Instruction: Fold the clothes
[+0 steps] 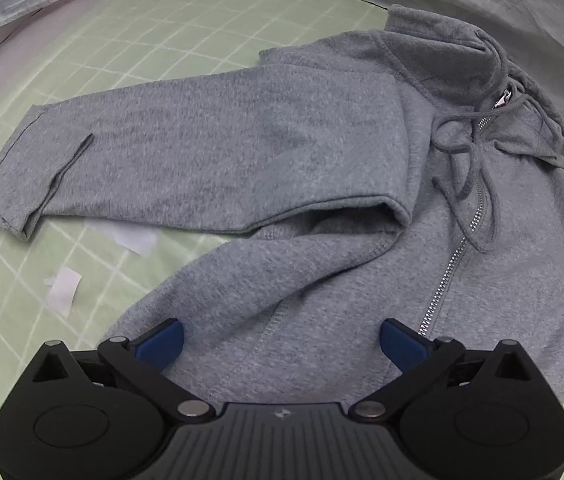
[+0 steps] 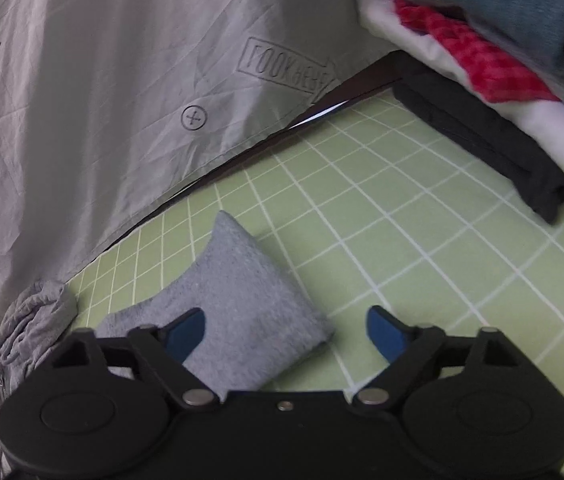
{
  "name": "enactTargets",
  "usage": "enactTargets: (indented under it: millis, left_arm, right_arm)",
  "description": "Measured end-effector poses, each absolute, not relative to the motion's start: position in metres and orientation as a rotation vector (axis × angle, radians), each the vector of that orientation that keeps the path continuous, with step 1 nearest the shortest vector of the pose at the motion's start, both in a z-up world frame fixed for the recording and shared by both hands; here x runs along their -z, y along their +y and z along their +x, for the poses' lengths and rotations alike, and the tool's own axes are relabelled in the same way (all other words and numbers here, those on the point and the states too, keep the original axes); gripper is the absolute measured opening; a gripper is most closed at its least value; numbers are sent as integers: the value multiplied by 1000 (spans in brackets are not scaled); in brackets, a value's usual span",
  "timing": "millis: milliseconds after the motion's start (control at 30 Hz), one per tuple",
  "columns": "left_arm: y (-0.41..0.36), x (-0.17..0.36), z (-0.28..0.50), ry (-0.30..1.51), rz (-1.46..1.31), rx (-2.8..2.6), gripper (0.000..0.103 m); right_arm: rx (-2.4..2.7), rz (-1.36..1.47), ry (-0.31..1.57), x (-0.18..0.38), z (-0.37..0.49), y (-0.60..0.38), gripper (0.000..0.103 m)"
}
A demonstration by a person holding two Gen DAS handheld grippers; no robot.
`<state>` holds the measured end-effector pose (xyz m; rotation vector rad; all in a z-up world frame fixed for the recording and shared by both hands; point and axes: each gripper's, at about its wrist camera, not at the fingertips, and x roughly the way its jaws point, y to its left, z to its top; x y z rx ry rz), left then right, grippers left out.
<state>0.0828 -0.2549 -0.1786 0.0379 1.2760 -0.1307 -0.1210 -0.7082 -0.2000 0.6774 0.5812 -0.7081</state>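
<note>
A grey zip hoodie [image 1: 322,208] lies flat on the green grid mat [image 1: 130,52], zipper [image 1: 454,256] up, drawstrings loose near the collar. One sleeve [image 1: 170,152] stretches out to the left. My left gripper [image 1: 282,344] hovers open over the hoodie's lower body, nothing between its blue pads. In the right wrist view, the other sleeve's cuff end [image 2: 238,300] lies on the mat [image 2: 402,240], and the hood [image 2: 22,332] bunches at the left edge. My right gripper [image 2: 286,332] stands open just above that cuff, gripping nothing.
A stack of folded clothes [image 2: 494,52], dark, white, red and blue, sits at the mat's far right. A grey printed sheet [image 2: 102,92] borders the mat behind. Two white paper scraps [image 1: 64,288] lie on the mat below the outstretched sleeve.
</note>
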Motion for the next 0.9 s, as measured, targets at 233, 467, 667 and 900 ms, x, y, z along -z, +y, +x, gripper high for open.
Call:
enactTargets:
  millis: [233, 467, 667, 900]
  left_arm:
    - [-263, 182, 84, 1246, 75, 68, 103]
    - [-259, 180, 79, 1214, 76, 68, 103]
    - [-260, 180, 80, 1212, 77, 70, 103]
    - [-260, 181, 75, 1185, 77, 68, 103]
  right_arm:
    - [633, 662, 589, 184, -97, -692, 14]
    - [336, 507, 537, 132, -51, -610, 13]
    - [187, 536, 736, 165, -19, -539, 18]
    - [300, 666, 617, 155, -60, -571, 44]
